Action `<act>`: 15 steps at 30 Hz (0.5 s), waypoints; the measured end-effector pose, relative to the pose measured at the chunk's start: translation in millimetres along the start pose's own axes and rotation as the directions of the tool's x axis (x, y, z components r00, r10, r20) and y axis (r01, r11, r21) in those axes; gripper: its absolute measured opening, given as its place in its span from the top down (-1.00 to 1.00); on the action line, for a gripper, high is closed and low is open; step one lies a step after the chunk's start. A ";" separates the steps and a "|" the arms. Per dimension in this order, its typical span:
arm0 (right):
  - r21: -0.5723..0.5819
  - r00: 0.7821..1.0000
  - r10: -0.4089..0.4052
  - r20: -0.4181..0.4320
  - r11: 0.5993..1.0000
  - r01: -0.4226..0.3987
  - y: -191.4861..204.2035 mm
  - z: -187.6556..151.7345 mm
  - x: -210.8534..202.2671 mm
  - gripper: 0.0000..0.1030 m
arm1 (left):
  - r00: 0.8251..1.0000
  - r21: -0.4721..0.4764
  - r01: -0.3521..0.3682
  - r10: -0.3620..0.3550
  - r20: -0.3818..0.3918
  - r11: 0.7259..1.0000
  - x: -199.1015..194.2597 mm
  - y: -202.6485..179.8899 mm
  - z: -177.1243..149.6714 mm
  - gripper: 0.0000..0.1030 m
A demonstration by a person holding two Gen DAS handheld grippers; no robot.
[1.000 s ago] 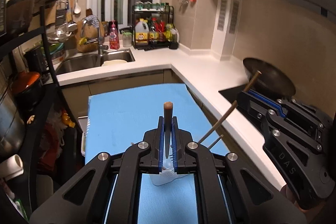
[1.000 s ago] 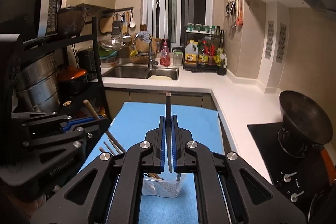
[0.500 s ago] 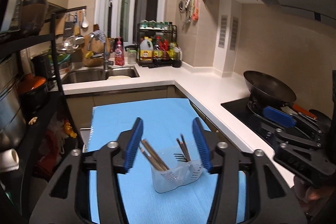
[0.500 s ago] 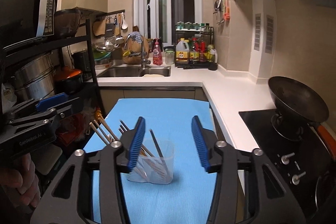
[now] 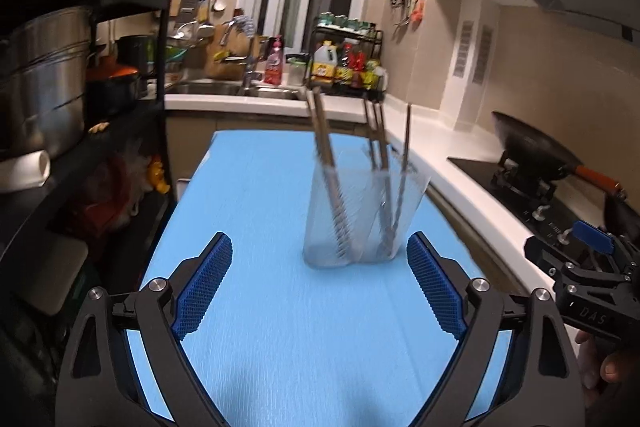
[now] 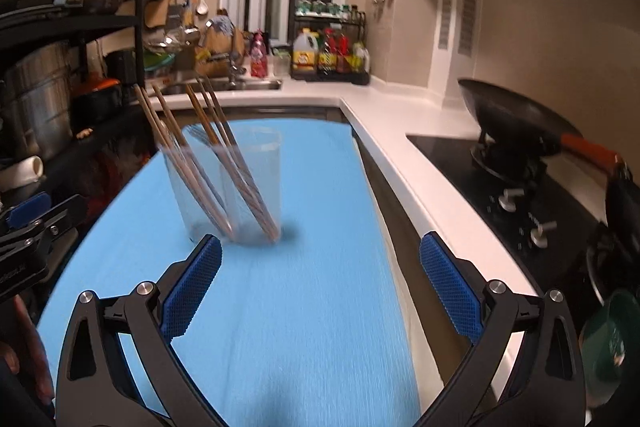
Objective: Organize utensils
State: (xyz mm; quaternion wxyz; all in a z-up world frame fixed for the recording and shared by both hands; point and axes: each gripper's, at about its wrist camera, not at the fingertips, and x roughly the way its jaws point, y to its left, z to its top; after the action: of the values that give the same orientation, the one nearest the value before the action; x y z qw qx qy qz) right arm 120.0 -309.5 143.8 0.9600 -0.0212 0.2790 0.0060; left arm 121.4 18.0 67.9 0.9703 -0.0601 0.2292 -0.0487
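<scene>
A clear plastic utensil holder [image 5: 362, 215] stands on the blue mat [image 5: 280, 327]. It holds several brown chopsticks [image 5: 326, 163] and thin metal utensils [image 5: 404, 163]. It also shows in the right wrist view [image 6: 228, 187] with the chopsticks [image 6: 218, 155] leaning left. My left gripper [image 5: 320, 285] is open and empty, low over the mat, just in front of the holder. My right gripper [image 6: 320, 287] is open and empty, in front and to the right of the holder. Each gripper shows at the edge of the other's view, the right one [image 5: 588, 267] and the left one [image 6: 36, 227].
A black wok [image 6: 516, 119] sits on the stove [image 6: 500, 187] to the right. A white counter [image 6: 400, 123] runs along the mat's right side to a sink [image 5: 240, 89] and a bottle rack [image 5: 346, 67]. A black shelf with steel pots [image 5: 44, 75] stands left.
Both grippers were shut on a utensil over the holder one second ago. They opened, dropped the utensils into the holder, and have pulled back and down toward the mat.
</scene>
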 end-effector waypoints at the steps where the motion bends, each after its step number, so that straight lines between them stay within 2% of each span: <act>1: 0.014 1.000 -0.004 -0.016 1.000 0.004 -1.6 -6.3 3.5 -0.90 | 1.000 0.004 -0.021 0.021 -0.003 1.000 1.9 1.1 -6.0 -0.68; 3: 0.050 0.999 0.003 -0.051 0.999 0.000 -4.9 -14.8 10.3 -0.90 | 0.999 0.000 -0.028 0.028 -0.026 1.000 7.4 0.9 -17.8 -0.73; 4: 0.062 0.998 0.010 -0.064 0.998 -0.006 -4.8 -16.9 12.8 -0.90 | 0.998 0.001 -0.015 0.015 -0.055 1.000 12.6 0.5 -23.1 -0.82; 6: 0.060 0.998 0.018 -0.062 0.998 -0.015 -3.1 -19.1 13.8 -0.90 | 0.996 -0.003 -0.006 0.006 -0.094 1.000 17.7 1.4 -30.6 -0.83; 11: 0.037 0.998 0.004 -0.069 0.999 -0.002 2.5 -24.8 16.9 -0.90 | 0.994 -0.003 -0.007 0.007 -0.108 1.000 19.0 0.4 -38.7 -0.83; 15: 0.016 0.998 -0.002 -0.062 1.000 0.003 7.7 -26.2 14.7 -0.90 | 0.997 0.004 -0.011 0.011 -0.079 1.000 12.7 -0.9 -39.0 -0.83</act>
State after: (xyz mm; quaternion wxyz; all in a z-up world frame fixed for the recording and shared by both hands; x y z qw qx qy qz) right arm 118.2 -303.0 113.6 0.9511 -0.0141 0.3084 0.0021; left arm 115.1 11.8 27.8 0.9608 -0.0551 0.2676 -0.0461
